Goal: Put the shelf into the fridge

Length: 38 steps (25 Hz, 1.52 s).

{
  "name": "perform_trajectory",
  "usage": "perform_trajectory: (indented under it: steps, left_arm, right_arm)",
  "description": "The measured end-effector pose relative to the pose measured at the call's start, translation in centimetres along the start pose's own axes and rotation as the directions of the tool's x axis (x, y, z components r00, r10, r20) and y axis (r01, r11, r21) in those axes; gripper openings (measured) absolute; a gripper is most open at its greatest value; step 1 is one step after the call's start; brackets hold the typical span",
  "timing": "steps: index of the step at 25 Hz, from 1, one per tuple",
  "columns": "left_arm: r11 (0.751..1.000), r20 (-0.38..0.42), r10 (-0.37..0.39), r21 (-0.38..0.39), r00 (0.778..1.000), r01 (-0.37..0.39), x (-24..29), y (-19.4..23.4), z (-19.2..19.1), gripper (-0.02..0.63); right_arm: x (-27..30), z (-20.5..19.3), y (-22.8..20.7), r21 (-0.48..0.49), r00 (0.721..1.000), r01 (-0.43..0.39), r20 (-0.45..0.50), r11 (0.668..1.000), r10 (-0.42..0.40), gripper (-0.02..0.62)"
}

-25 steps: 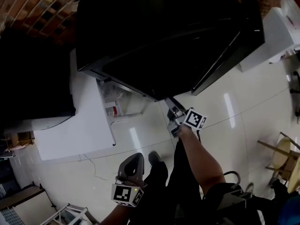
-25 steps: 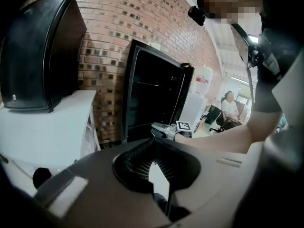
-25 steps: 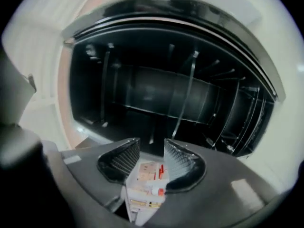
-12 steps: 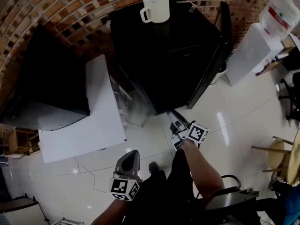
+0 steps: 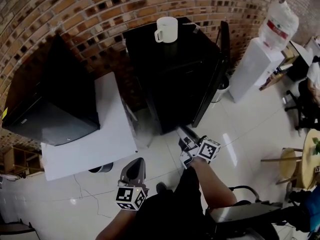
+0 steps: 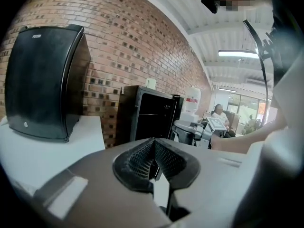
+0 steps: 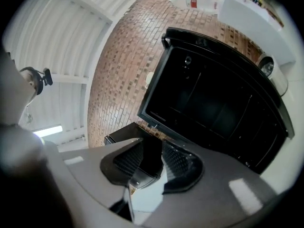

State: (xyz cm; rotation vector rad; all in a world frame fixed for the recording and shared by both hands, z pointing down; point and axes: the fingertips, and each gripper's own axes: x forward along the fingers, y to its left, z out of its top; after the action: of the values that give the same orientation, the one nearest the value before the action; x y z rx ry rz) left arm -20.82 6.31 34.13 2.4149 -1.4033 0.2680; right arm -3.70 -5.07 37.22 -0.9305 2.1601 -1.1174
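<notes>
While both grippers hang before the open black fridge (image 5: 175, 84), we see the left gripper's (image 5: 138, 162) fingers closed and empty. The right gripper's (image 5: 181, 132) fingers are apart, just closing on nothing. What looks like the clear shelf (image 5: 134, 121) leans between bench (image 5: 110, 134) and fridge.

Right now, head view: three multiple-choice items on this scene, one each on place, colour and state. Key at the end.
1. Where is the white handled mug?
A) on top of the tall black fridge
B) on the floor
C) on the water dispenser

2. What colour is the low table left of that fridge?
A) black
B) white
C) wooden brown

3. How does the mug stand?
A) on its side
B) upside down
C) upright

Key:
1 A, it sits on the fridge's top.
2 B, its bare surface shows white.
3 C, its open mouth faces up.
</notes>
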Motion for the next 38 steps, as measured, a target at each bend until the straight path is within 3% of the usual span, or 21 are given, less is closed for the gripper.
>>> perform_trajectory:
  steps: [5, 10, 13, 15, 18, 22, 26, 28, 33, 38]
  left_arm:
    - [0.999, 0.063, -0.046, 0.025, 0.997, 0.044, -0.5, -0.4, 2.6, -0.006]
    - [0.997, 0.108, -0.077, 0.036, 0.991, 0.074, -1.7, -0.7, 4.6, -0.006]
    - [0.996, 0.12, -0.089, 0.037, 0.989, 0.085, -2.2, -0.7, 5.1, -0.006]
    - [0.994, 0.129, -0.1, 0.061, 0.987, 0.093, -2.6, -0.8, 5.6, -0.006]
    - [0.985, 0.125, -0.14, 0.117, 0.982, 0.126, -3.0, -2.0, 6.7, -0.006]
    - [0.981, 0.112, -0.186, 0.082, 0.976, 0.178, -3.3, -3.3, 7.6, -0.006]
    - [0.97, 0.14, -0.232, 0.103, 0.962, 0.219, -3.4, -4.1, 9.4, -0.006]
    - [0.973, 0.147, -0.226, 0.089, 0.963, 0.215, -3.3, -4.1, 10.0, -0.006]
    - [0.986, 0.152, -0.166, 0.037, 0.974, 0.162, -2.6, -4.0, 11.4, -0.006]
    - [0.988, 0.157, -0.149, 0.065, 0.976, 0.141, -1.6, -6.2, 12.6, -0.006]
  right_arm:
    - [-0.7, 1.9, 5.1, -0.106, 0.998, -0.061, 0.023, 0.993, 0.064, 0.075]
    - [-0.5, 2.3, 9.7, -0.251, 0.998, -0.061, -0.024, 0.966, 0.056, 0.07]
    - [-1.0, 2.2, 12.2, -0.305, 0.997, -0.076, -0.038, 0.949, 0.068, 0.009]
    - [-1.5, 2.3, 13.7, -0.334, 0.996, -0.085, -0.053, 0.939, 0.072, 0.006]
    - [-2.2, 2.5, 15.3, -0.409, 0.996, -0.068, -0.075, 0.91, 0.041, 0.006]
    - [-3.8, 2.8, 17.0, -0.508, 0.997, -0.013, -0.076, 0.861, -0.03, 0.006]
    - [-4.5, 4.5, 19.1, -0.542, 0.998, -0.002, -0.055, 0.841, -0.032, 0.006]
    - [-4.6, 5.1, 19.9, -0.565, 0.996, -0.005, -0.073, 0.825, -0.044, 0.006]
    - [-5.2, 7.5, 21.1, -0.662, 0.989, 0.008, -0.105, 0.75, -0.103, 0.006]
    - [-6.0, 10.2, 22.4, -0.704, 0.988, -0.005, -0.113, 0.71, -0.105, 0.006]
